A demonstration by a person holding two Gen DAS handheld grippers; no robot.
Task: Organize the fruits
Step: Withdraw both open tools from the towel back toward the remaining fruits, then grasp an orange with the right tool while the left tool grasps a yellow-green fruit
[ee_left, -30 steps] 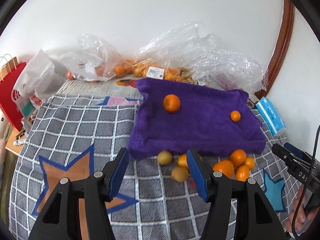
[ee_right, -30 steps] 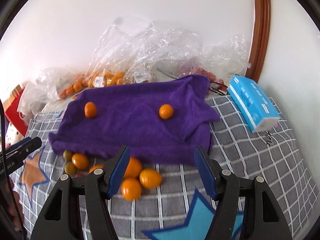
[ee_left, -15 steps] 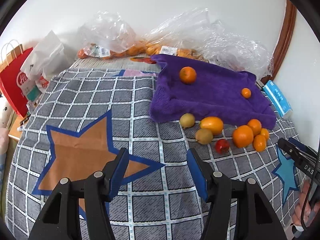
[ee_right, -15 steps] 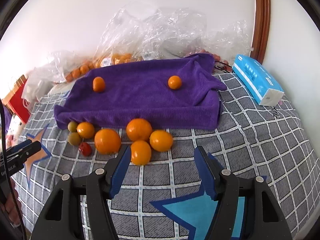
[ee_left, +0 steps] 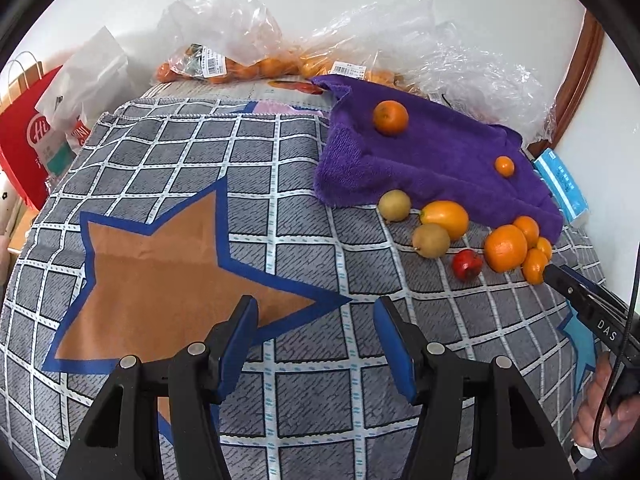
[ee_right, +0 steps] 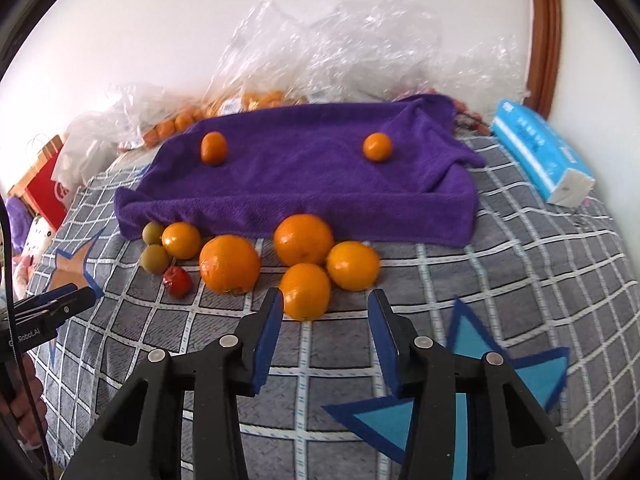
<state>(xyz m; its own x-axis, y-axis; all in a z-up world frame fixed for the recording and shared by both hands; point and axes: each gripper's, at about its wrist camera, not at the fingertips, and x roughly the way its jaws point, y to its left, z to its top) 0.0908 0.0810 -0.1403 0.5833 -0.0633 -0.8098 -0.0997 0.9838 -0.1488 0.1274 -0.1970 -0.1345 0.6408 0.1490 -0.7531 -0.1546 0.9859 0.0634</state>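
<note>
Two oranges (ee_right: 213,148) are sitting apart on the purple towel (ee_right: 296,184), while more fruit (ee_right: 229,264) is lying bunched along its near edge. Both tongs are gaping wide and holding nothing: the right gripper (ee_right: 324,300) near the closest orange (ee_right: 305,291), the left gripper (ee_left: 315,306) well apart over the checked blanket (ee_left: 200,160).

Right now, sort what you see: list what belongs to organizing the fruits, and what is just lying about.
Part of the job:
- loose oranges in front of the towel
- two small oranges on the purple towel
- two greenish fruits
- small red fruit
- right gripper and left gripper, both open and empty

Lying about:
- blue tissue pack
- plastic bags
- red paper bag
</note>
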